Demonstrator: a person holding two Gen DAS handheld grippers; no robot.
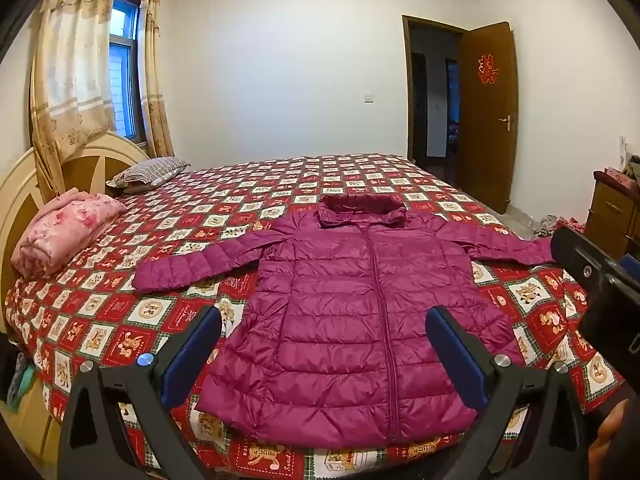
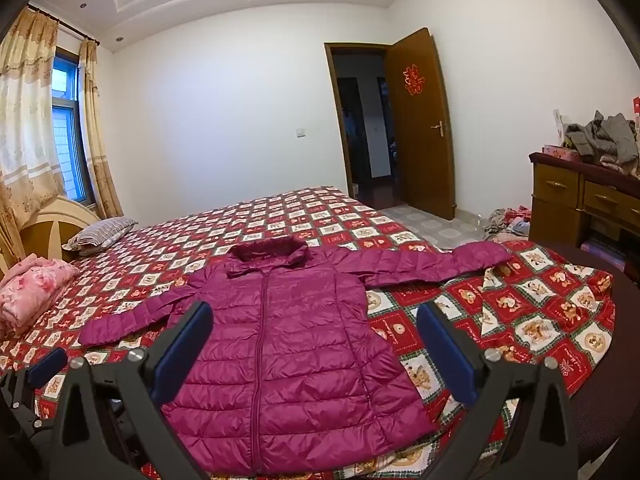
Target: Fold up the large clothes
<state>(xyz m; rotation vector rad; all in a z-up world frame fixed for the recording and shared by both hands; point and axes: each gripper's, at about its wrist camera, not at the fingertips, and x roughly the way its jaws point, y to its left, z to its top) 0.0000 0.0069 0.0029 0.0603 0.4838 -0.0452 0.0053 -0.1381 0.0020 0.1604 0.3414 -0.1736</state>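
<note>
A magenta quilted hooded jacket [image 1: 344, 312] lies flat and zipped on the bed [image 1: 256, 184], hem toward me, hood away, both sleeves spread out sideways. It also shows in the right wrist view [image 2: 280, 344]. My left gripper [image 1: 324, 320] is open and empty, held above the jacket's lower half. My right gripper [image 2: 314, 316] is open and empty, above the jacket's right side. The right gripper's body shows at the right edge of the left wrist view [image 1: 592, 276]; a left gripper finger shows at the lower left of the right wrist view [image 2: 46, 362].
The bed has a red checked cartoon bedspread [image 2: 540, 312]. A folded pink blanket [image 1: 64, 232] and a striped pillow [image 1: 148, 172] lie by the headboard. A wooden dresser [image 2: 580, 200] with piled clothes stands right. An open door [image 2: 416, 120] is behind.
</note>
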